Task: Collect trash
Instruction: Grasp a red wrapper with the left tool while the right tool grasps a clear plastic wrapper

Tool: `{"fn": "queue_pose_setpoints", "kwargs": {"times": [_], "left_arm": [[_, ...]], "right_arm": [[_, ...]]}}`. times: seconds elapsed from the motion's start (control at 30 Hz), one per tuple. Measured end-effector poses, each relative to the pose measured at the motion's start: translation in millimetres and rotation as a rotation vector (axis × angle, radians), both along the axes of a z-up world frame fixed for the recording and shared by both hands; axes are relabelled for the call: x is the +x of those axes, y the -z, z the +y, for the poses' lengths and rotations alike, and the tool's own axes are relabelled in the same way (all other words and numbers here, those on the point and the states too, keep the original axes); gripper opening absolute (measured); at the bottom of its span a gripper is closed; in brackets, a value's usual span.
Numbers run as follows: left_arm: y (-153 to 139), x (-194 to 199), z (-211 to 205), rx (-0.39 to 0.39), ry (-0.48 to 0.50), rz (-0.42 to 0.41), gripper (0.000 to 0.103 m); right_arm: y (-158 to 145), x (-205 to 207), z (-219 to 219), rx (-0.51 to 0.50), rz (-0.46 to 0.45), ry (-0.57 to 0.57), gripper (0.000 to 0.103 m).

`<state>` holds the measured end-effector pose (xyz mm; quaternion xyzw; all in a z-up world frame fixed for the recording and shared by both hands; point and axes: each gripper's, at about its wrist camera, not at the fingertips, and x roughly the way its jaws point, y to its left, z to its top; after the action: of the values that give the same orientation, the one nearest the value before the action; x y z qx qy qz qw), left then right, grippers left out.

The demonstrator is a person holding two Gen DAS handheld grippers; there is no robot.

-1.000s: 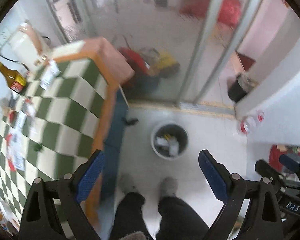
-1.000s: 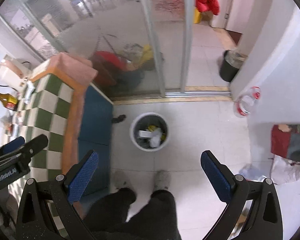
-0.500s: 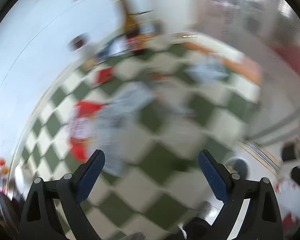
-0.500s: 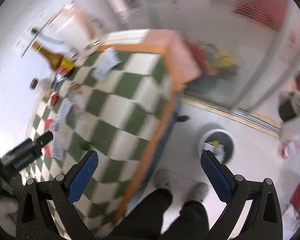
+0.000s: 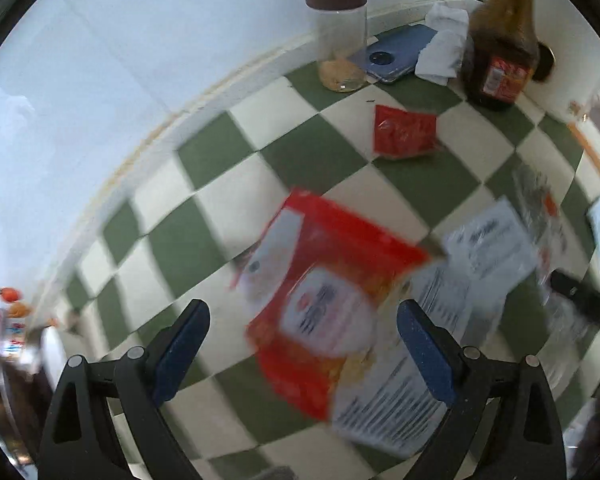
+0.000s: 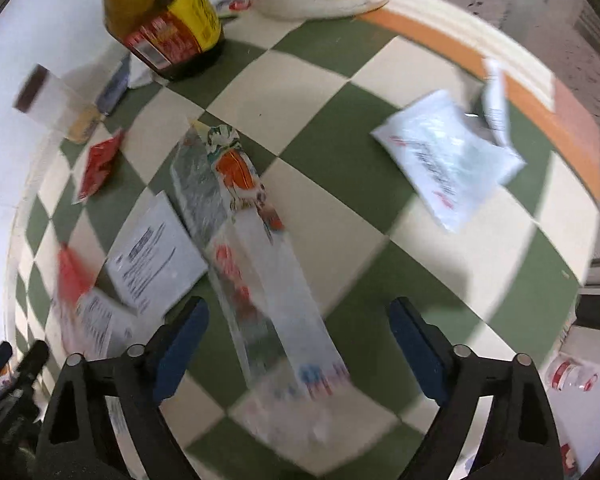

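Left gripper (image 5: pixel 302 344) fingers apart above the red packet (image 5: pixel 332 292) at lower centre of the checked desk (image 5: pixel 324 152); right gripper (image 6: pixel 298 344) fingers apart, just been closing a little, with the long clear wrapper (image 6: pixel 256 264) lying between them, untouched.

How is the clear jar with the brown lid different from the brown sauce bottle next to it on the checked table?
The clear jar is see-through and nearly empty, with only a thin pale layer at the bottom; the brown sauce bottle is dark amber and looks well filled. The clear jar is unlabelled and straight-sided with a wide brown lid; the brown sauce bottle has a red and yellow label and narrows upward. Both stand upright near the wall.
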<state>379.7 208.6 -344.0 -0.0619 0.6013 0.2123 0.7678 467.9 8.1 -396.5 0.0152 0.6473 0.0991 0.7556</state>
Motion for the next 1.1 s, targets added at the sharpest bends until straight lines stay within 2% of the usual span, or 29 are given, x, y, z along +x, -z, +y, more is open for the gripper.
{"fn": "queue_pose_setpoints", "kwargs": {"times": [0.07,0.1,0.17,0.2,0.23,0.27,0.53,0.57,0.6,0.67,0.73,0.83,0.9,1.1], "left_arm": [[3,20,11,-0.111,-0.028,-0.02,0.096],[3,27,15,-0.144,-0.035,-0.034,0.095],[2,48,19,-0.168,-0.032,-0.063,0.095],[3,57,20,-0.169,-0.026,-0.072,0.095],[5,70,20,-0.168,-0.013,-0.075,0.095],[7,79,21,-0.173,-0.004,-0.073,0.095],[44,143,23,-0.188,0.056,-0.024,0.093],[50,149,22,-0.191,0.066,-0.016,0.088],[54,152,21,-0.193,0.076,-0.007,0.073],[54,154,16,-0.166,0.115,-0.018,0.062],[50,153,9,-0.165,0.162,-0.033,0.023],[47,148,2,-0.141,0.191,-0.024,0.013],[43,143,1,-0.133,0.19,-0.033,0.011],[1,99,-10,-0.058,0.202,-0.108,0.009]], "right_arm": [[0,2,9,-0.001,-0.012,-0.034,0.089],[-1,3,12,-0.012,-0.032,-0.054,0.081],[-2,8,21,-0.075,-0.074,-0.089,0.058],[-3,9,22,-0.106,-0.094,-0.101,0.034],[-3,12,20,-0.122,-0.107,-0.103,0.019],[-2,16,17,-0.112,-0.103,-0.092,0.0],[-1,54,-24,-0.036,-0.091,0.079,0.0],[-1,56,-24,-0.035,-0.093,0.084,0.0],[-1,58,-25,-0.036,-0.093,0.086,0.0],[-1,61,-26,-0.033,-0.092,0.088,0.0],[-2,66,-25,-0.031,-0.094,0.089,0.0],[-6,64,-30,-0.016,-0.1,0.093,0.0],[-11,72,-30,-0.005,-0.116,0.097,0.0],[-44,63,-38,0.062,-0.166,0.123,0.0]]}}
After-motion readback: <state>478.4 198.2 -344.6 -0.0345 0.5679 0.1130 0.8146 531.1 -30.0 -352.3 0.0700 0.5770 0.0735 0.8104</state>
